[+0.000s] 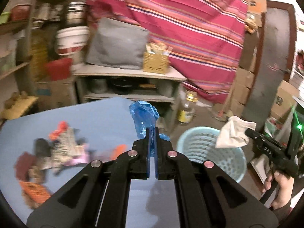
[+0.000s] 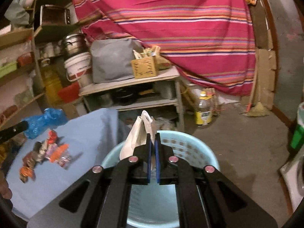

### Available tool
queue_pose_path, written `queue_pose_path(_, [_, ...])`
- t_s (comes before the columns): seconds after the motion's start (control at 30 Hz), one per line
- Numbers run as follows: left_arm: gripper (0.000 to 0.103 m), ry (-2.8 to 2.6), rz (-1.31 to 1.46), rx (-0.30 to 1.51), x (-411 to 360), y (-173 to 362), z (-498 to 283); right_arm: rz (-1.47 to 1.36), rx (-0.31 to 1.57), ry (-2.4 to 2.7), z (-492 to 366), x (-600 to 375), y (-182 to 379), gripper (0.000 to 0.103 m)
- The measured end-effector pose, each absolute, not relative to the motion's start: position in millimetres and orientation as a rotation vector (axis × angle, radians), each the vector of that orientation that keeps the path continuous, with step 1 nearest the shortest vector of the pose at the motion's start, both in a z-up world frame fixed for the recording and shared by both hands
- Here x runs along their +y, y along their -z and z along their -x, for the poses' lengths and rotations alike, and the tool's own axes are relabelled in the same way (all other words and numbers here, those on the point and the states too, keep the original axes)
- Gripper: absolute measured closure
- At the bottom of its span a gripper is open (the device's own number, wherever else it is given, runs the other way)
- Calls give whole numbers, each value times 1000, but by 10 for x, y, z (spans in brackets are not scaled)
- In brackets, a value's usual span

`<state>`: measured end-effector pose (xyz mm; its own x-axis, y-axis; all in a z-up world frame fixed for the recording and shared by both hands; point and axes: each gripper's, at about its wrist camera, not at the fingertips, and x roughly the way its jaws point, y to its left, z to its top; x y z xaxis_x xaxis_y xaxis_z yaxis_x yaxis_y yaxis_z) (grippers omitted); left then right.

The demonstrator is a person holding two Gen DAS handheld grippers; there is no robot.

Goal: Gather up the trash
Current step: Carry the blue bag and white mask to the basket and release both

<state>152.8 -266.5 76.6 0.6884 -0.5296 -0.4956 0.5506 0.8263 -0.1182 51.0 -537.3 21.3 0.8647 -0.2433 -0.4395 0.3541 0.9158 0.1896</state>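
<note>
Trash on my blue table [image 1: 106,117] is blurred: wrappers [image 1: 57,152], labels unreadable. Left gripper [image 1: 151,133] is clenched on a blue plastic bag [image 1: 142,115]; right gripper [image 2: 152,138] pinches white paper [image 2: 138,133] above the pale blue basket [image 2: 190,148]. "DAS" shows on the right gripper's body.

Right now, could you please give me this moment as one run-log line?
left claw: shut on blue bag | right claw: shut on white bag, over basket | wrappers: on table

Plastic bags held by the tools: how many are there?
2. The blue bag is in the left tool above the table; the white bag is in the right tool over the basket.
</note>
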Motion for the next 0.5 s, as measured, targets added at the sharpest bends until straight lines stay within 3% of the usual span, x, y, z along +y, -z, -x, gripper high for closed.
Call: queue_pose_path(0.5, [101, 773, -161, 703, -4057, 28, -1551, -297, 475, 426, -420, -5766, -62, 99])
